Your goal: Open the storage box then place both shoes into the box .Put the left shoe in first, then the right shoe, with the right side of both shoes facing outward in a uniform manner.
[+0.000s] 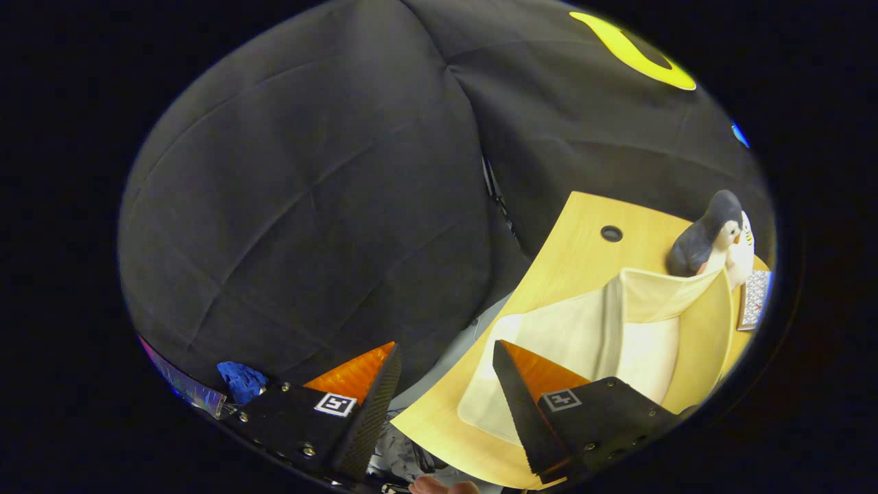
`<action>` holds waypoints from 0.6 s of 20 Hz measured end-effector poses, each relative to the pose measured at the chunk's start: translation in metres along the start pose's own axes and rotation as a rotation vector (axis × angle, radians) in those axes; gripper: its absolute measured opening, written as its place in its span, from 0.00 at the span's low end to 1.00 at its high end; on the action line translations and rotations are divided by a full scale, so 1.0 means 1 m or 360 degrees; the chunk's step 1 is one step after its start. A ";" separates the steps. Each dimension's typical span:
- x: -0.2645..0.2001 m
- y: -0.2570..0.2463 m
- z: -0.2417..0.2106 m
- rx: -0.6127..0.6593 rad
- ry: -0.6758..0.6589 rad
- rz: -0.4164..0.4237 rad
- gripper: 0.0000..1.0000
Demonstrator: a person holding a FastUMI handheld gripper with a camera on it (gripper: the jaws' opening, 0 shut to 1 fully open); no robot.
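On the wooden table [583,240], off to one side of us, lies a pale cream box [617,329] that looks soft, like cloth. We think it is the storage box. Its flap seems to be folded over, but we cannot tell for sure if it is open or closed. A toy penguin [710,240] stands just behind the box, touching or almost touching its far edge. A small sparkly thing [754,298] lies next to the penguin. A little round hole [611,233] is in the table top, beyond the box.

Our gripper [442,384] has its two fingers spread wide apart, and nothing is between them. One finger hangs over the near corner of the box. The other finger points at the black cloth wall and is off the table. So we are tilted and not lined up with the box.

We cannot spot any shoes from here.

What could go wrong? We think the soft box may slide or crumple if we push it and do not pinch the flap well. If we reach too far, we could bump the penguin and knock it over. If we grab only a thin bit of cloth, it may slip out. We are also near the table edge, so a hard tug might pull the box off. A blue crumpled thing [241,381] sits low by the wall, well apart from the box.
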State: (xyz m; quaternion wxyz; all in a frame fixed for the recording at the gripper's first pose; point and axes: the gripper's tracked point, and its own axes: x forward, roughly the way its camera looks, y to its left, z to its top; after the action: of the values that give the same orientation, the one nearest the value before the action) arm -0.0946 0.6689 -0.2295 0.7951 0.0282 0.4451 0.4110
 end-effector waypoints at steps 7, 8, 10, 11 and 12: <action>-0.105 -0.096 0.020 0.0052 -0.0154 -0.0097 0.83; -0.119 -0.110 0.024 0.0065 -0.0179 -0.0114 0.83; -0.144 -0.135 0.029 0.0100 -0.0228 -0.0151 0.83; -0.156 -0.145 0.030 0.0126 -0.0250 -0.0159 0.83; -0.167 -0.155 0.031 0.0150 -0.0271 -0.0171 0.84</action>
State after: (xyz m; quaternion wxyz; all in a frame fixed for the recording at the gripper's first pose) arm -0.0190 0.4631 -0.1601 0.8487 0.0764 0.3956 0.3426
